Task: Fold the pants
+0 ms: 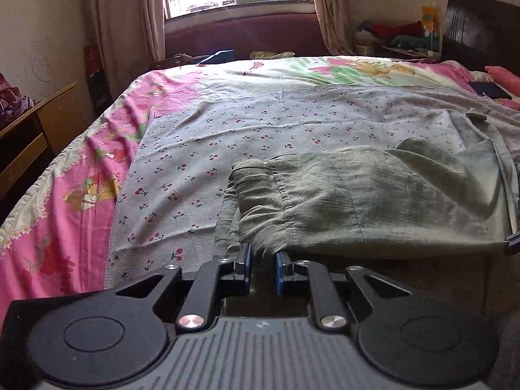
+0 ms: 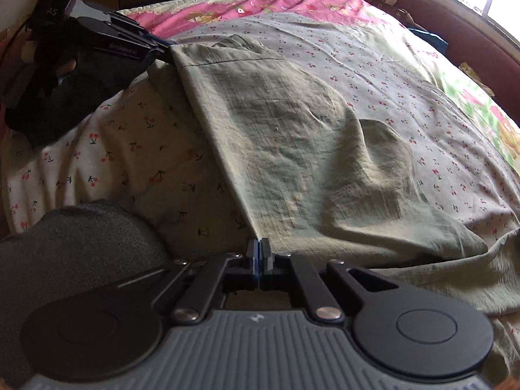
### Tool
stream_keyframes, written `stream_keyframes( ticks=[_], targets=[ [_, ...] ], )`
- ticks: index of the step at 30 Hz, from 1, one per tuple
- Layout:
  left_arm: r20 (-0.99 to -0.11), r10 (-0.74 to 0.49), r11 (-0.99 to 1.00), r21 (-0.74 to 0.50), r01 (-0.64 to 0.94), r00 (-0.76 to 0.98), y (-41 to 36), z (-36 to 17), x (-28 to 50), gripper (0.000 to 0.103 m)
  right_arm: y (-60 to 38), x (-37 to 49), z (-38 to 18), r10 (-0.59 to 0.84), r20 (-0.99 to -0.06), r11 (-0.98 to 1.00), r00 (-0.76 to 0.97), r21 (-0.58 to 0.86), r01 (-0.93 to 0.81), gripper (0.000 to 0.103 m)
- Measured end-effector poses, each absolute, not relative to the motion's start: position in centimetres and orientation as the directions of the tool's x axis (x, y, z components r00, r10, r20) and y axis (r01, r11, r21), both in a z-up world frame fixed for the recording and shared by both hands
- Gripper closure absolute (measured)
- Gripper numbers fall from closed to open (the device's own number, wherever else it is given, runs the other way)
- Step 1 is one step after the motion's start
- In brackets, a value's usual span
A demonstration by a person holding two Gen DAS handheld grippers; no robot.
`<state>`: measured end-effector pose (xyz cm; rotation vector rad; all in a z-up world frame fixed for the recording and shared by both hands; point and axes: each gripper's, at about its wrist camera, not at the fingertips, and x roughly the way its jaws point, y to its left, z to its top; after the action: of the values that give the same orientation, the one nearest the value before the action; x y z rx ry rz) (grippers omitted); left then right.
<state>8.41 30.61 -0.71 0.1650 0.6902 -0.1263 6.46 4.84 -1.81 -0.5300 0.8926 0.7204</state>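
Note:
Grey-green pants (image 1: pixel 373 195) lie on the cherry-print sheet (image 1: pixel 260 120), their near edge lifted and stretched between my two grippers. My left gripper (image 1: pixel 262 258) has its jaws partly apart, with the waistband end of the pants between the blue pads; in the right wrist view it (image 2: pixel 162 47) holds the far corner of the pants (image 2: pixel 292 136). My right gripper (image 2: pixel 259 250) is shut on the near edge of the pants. Its tip (image 1: pixel 513 243) shows at the right edge of the left wrist view.
The bed has a pink cartoon cover (image 1: pixel 65 201) under the sheet. A wooden desk (image 1: pixel 35 120) stands to the left, a headboard (image 1: pixel 481 29) and cluttered nightstand (image 1: pixel 399 39) at the back right. A dark phone (image 1: pixel 490 89) and a pink pillow (image 1: pixel 507 78) lie on the bed.

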Motion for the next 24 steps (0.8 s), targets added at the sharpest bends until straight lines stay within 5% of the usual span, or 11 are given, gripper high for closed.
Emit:
stream_keyframes(
  ticks=[8,11,14,17,21,24],
  targets=[
    [-0.600,-0.043,0.966,0.179,0.186,0.799,30.7,-1.7,7.2,0.073,6.9,6.0,-1.7,0.222,-0.834,0.610,0.504,-0.284,-0.739,0.094],
    [-0.585,-0.051,0.930,0.267,0.251,0.810,29.5,-1.9,6.6,0.069,9.0,5.8,-0.9,0.256,-0.794,0.574,0.552,-0.334,-0.747,0.082],
    [-0.549,-0.038,0.885,0.370,0.283,0.835,28.3,-2.0,6.4,0.053,12.3,5.6,-0.5,0.330,-0.757,0.517,0.564,-0.356,-0.779,0.064],
    [-0.497,-0.001,0.825,0.490,0.282,0.868,27.3,-2.4,7.0,0.046,15.9,6.1,-1.4,0.373,-0.729,0.456,0.574,-0.395,-0.797,0.064],
    [-0.468,0.021,0.783,0.557,0.277,0.883,26.6,-3.0,8.5,0.049,18.9,7.9,-3.0,0.363,-0.702,0.449,0.613,-0.444,-0.775,0.069],
    [-0.454,0.038,0.787,0.562,0.253,0.890,27.1,-2.5,9.2,0.068,19.4,9.5,-2.9,0.351,-0.714,0.505,0.607,-0.401,-0.764,0.095]
  ],
)
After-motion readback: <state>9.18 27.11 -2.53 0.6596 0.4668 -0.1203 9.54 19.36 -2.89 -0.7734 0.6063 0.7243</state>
